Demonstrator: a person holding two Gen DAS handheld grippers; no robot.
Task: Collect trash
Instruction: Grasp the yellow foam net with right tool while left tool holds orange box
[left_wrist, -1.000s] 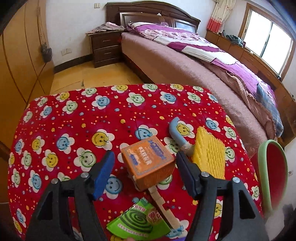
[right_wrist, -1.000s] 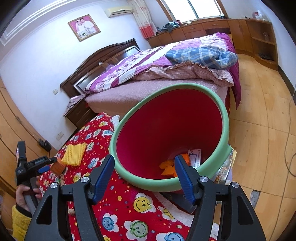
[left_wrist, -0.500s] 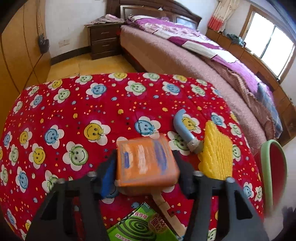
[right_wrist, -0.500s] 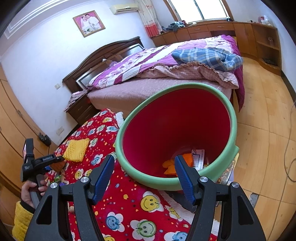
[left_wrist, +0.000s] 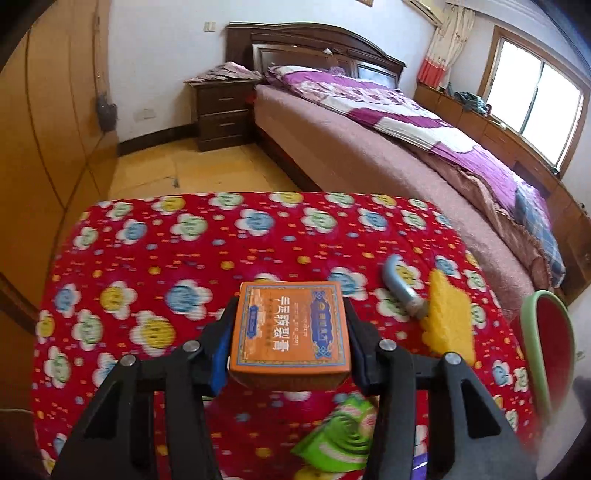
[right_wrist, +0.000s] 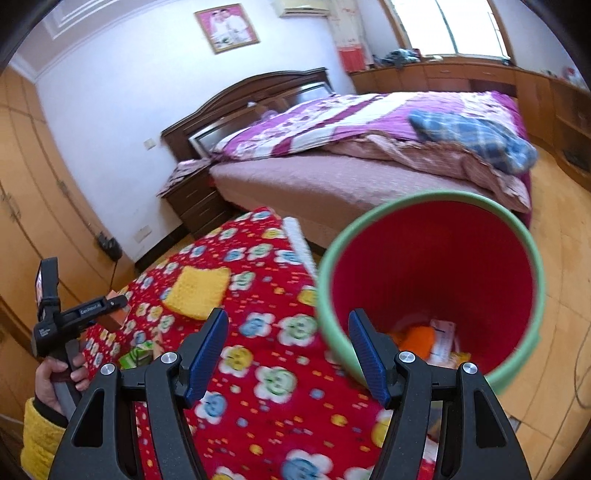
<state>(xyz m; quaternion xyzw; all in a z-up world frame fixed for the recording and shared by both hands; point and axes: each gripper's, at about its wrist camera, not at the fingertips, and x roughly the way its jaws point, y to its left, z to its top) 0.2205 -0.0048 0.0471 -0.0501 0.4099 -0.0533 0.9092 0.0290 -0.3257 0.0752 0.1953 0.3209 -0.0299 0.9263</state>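
My left gripper (left_wrist: 290, 332) is shut on an orange cardboard box (left_wrist: 291, 328) and holds it above the red flowered tablecloth (left_wrist: 184, 266). The box also shows small in the right wrist view (right_wrist: 119, 316), held by the left gripper (right_wrist: 110, 308). A green paper packet (left_wrist: 340, 439) lies on the cloth below the box. My right gripper (right_wrist: 288, 354) is open and empty, over the table edge next to a red bin with a green rim (right_wrist: 532, 266). The bin holds orange scraps and paper (right_wrist: 424, 339). Its rim shows at the right edge of the left wrist view (left_wrist: 565, 354).
A yellow sponge brush with a grey handle (left_wrist: 447, 317) lies on the cloth near the bin side, also seen in the right wrist view (right_wrist: 197, 290). A bed (left_wrist: 406, 147) and a nightstand (left_wrist: 221, 110) stand beyond the table. Wardrobes (left_wrist: 48, 129) line the left wall.
My left gripper closed on the orange box and lifted it off the cloth. My right gripper shifted left, so the bin now sits to its right.
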